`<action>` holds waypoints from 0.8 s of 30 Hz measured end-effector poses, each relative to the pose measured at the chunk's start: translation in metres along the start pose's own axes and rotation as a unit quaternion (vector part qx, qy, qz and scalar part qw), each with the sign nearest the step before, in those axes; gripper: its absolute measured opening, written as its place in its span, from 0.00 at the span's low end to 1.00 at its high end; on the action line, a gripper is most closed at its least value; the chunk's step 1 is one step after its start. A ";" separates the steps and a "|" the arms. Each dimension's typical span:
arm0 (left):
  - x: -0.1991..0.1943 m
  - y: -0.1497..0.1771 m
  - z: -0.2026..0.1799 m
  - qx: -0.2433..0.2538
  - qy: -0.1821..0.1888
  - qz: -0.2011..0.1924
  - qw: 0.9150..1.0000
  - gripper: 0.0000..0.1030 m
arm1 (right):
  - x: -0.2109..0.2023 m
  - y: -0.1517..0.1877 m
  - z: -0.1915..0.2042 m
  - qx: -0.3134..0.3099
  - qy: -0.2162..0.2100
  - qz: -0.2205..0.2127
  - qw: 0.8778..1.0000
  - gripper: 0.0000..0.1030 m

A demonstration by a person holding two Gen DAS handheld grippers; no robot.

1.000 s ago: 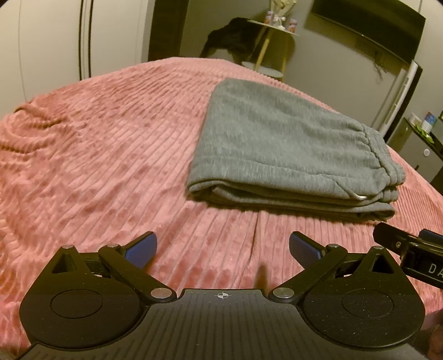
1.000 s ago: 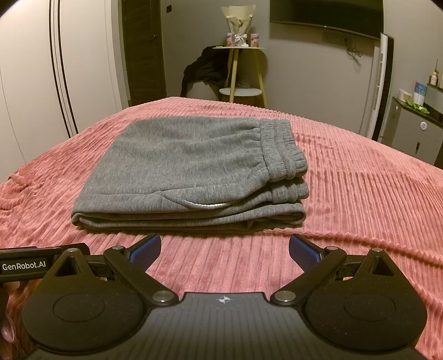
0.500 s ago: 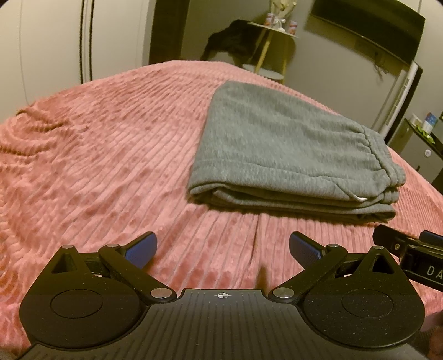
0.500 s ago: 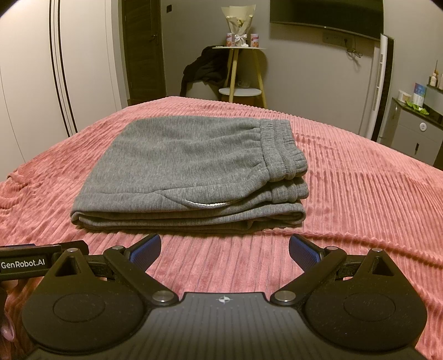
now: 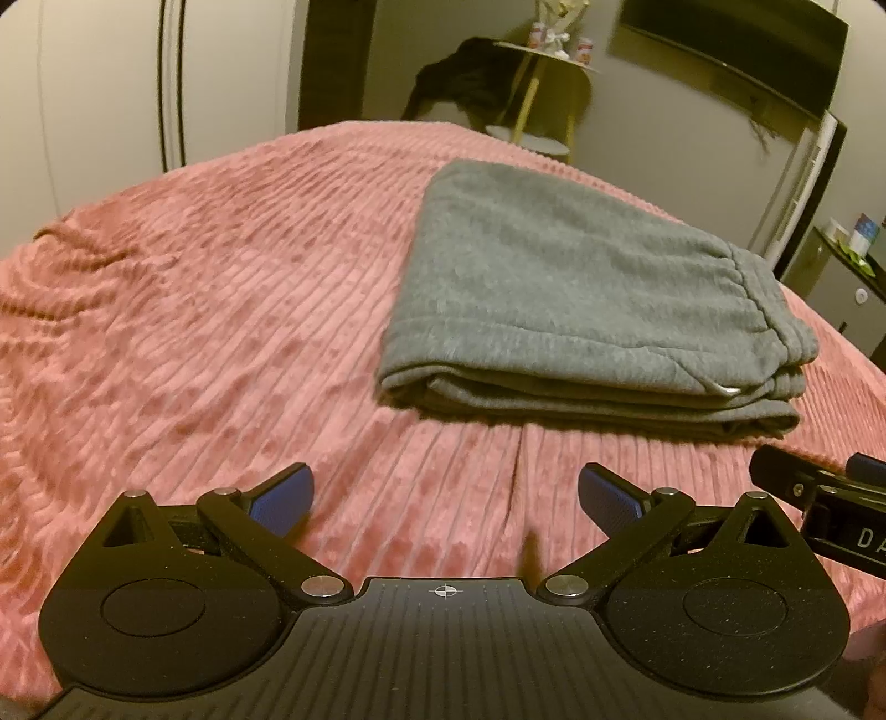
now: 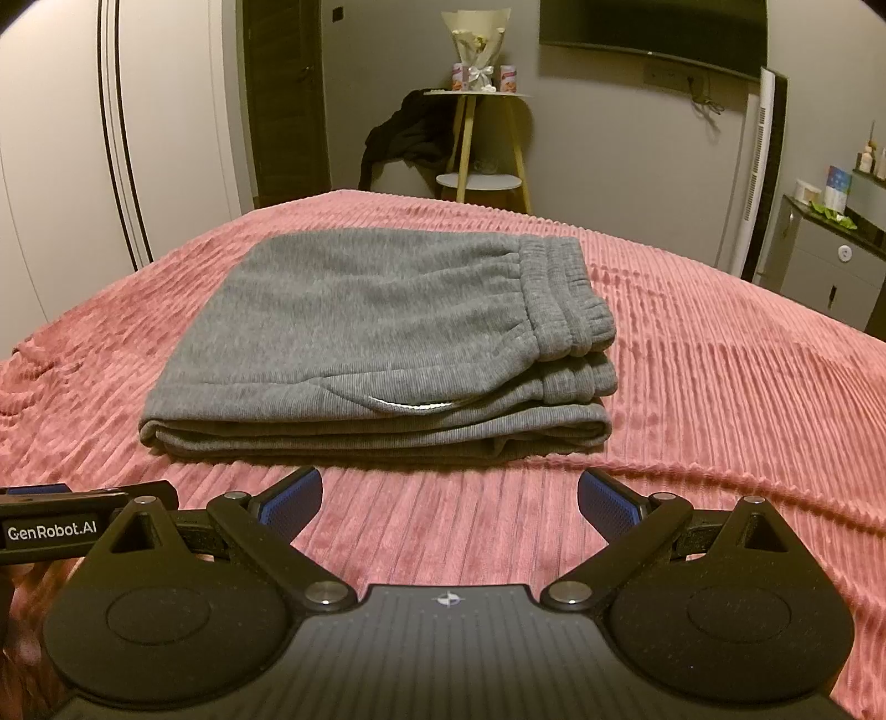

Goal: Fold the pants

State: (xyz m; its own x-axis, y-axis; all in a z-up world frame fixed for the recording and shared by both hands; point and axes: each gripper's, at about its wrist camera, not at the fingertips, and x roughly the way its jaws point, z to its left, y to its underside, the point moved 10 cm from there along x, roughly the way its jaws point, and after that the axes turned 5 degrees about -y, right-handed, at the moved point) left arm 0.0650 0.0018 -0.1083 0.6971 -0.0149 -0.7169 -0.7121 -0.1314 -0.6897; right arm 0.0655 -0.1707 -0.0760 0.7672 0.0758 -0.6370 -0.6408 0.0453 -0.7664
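The grey pants [image 6: 376, 343] lay folded in a flat stack on the pink ribbed bed [image 6: 720, 387], waistband to the right and the layered fold edges facing the cameras. The left claw [image 5: 446, 498] was released, its blue pads spread wide and holding nothing, low over the blanket just short of the pants' [image 5: 576, 293] near left corner. The right claw [image 6: 449, 495] was likewise released and empty, spread before the middle of the stack's near edge, apart from the cloth. Each claw showed at the edge of the other's view, so they sat side by side. Behind the bed stood a small stool [image 6: 479, 138] with a bouquet [image 6: 476, 50] on it, and dark clothing [image 6: 404, 138] hung beside it.
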 end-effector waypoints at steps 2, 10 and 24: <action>0.000 0.000 0.000 -0.002 0.003 0.002 1.000 1.00 | 0.000 0.000 0.000 0.000 0.001 0.001 1.000 0.96; -0.005 -0.002 -0.004 0.003 0.017 -0.014 1.000 1.00 | 0.000 0.000 0.000 0.001 0.004 0.000 1.000 0.96; -0.007 0.000 -0.013 0.038 0.007 -0.021 0.999 1.00 | 0.000 0.000 0.000 0.002 0.008 0.002 1.000 0.96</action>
